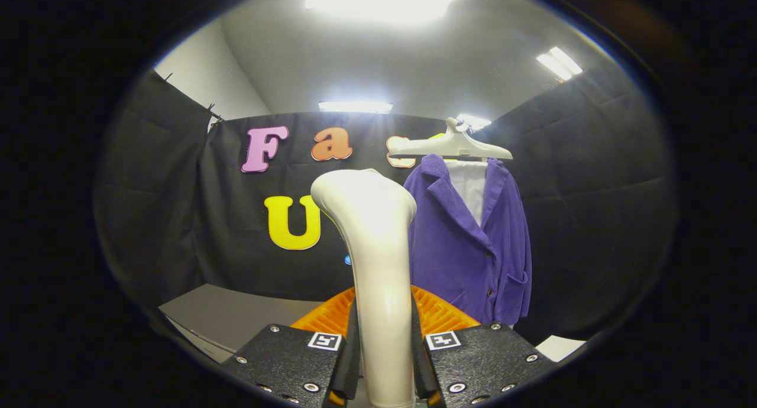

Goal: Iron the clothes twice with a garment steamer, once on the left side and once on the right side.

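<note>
Black cloth walls the booth under bright ceiling lights, with a grey bench [236, 313] low at the left. The claw [385, 360] clamps the glossy cream garment steamer [378, 260] upright between its fingers. Beyond hangs a purple corduroy jacket [473, 248] on a pale plastic hanger [452, 145].

Steamer [378, 248] between tongs [385, 360], jacket [473, 248] beyond
</note>
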Available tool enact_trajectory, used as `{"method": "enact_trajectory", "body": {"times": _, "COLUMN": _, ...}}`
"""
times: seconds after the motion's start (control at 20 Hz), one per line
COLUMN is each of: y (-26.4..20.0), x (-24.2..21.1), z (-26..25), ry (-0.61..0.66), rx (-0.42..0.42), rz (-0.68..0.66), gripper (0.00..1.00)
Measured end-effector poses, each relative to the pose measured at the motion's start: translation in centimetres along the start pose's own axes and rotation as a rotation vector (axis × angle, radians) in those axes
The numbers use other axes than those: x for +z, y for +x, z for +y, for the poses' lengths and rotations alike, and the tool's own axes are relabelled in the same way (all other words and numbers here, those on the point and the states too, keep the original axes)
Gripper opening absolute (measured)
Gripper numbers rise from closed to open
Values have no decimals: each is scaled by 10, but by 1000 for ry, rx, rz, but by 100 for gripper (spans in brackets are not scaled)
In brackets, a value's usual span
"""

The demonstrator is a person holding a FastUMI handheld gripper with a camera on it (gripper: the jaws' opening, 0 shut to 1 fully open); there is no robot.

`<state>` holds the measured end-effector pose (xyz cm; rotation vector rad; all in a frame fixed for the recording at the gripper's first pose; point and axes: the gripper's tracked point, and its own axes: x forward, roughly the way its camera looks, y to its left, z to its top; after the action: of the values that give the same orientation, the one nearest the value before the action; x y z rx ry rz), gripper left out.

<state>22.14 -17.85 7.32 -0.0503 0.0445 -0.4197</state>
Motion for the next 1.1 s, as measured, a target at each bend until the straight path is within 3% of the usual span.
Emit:
{"method": "enact_trajectory", "body": {"times": 0.65, "y": 110, "x": 47, "z": -55, "ry": -33, "rx": -173, "rz": -54, "gripper": 37}}
{"method": "enact_trajectory", "body": {"times": 1.1, "y": 162, "x": 22, "z": -89, "ry": -70, "rx": -239, "rz": 24, "gripper": 37}}
